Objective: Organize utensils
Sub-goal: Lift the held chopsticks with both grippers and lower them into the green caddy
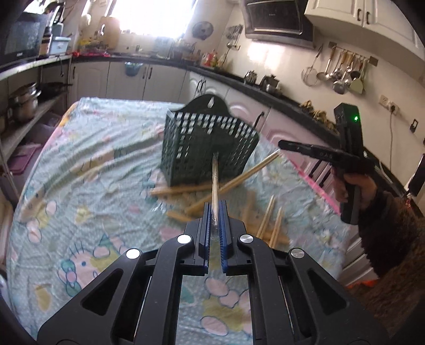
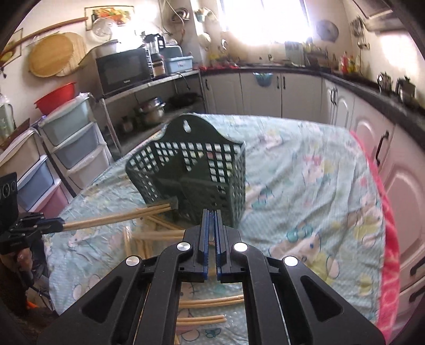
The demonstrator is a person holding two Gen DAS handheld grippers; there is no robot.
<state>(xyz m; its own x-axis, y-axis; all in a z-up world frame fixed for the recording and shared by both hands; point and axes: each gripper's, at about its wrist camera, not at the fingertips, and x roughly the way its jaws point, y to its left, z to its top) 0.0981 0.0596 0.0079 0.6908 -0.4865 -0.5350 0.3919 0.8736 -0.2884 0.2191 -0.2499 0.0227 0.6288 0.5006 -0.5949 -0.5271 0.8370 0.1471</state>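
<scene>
Nearest the left wrist camera, the left gripper (image 1: 215, 209) was clamped on chopsticks (image 1: 214, 180) that pointed straight at the front of the one green basket (image 1: 207, 148). They looked like a pair, though blur left the count unsure. To the right of the basket, a hand (image 1: 356, 185) held the right gripper (image 1: 281, 144), its jaws closed on the top end of a single chopstick (image 1: 239, 177) that slanted down toward the basket's foot. Small white lettering on that gripper's body was too blurred to read. The right wrist camera showed those jaws pressed together but barely any of the stick they held. Loose chopsticks (image 1: 186, 189) lay scattered on the cartoon-print tablecloth (image 1: 93, 159) in front of the basket, at least six, some crossing. The basket stood upright on the cloth with nothing visible inside. Behind it, only the left view showed a rail of hanging ladles (image 1: 342, 71) and a range hood (image 1: 276, 21), its badge illegible. Only the right view showed one microwave (image 2: 123, 70), its brand unreadable, and plastic drawers (image 2: 71, 132).
</scene>
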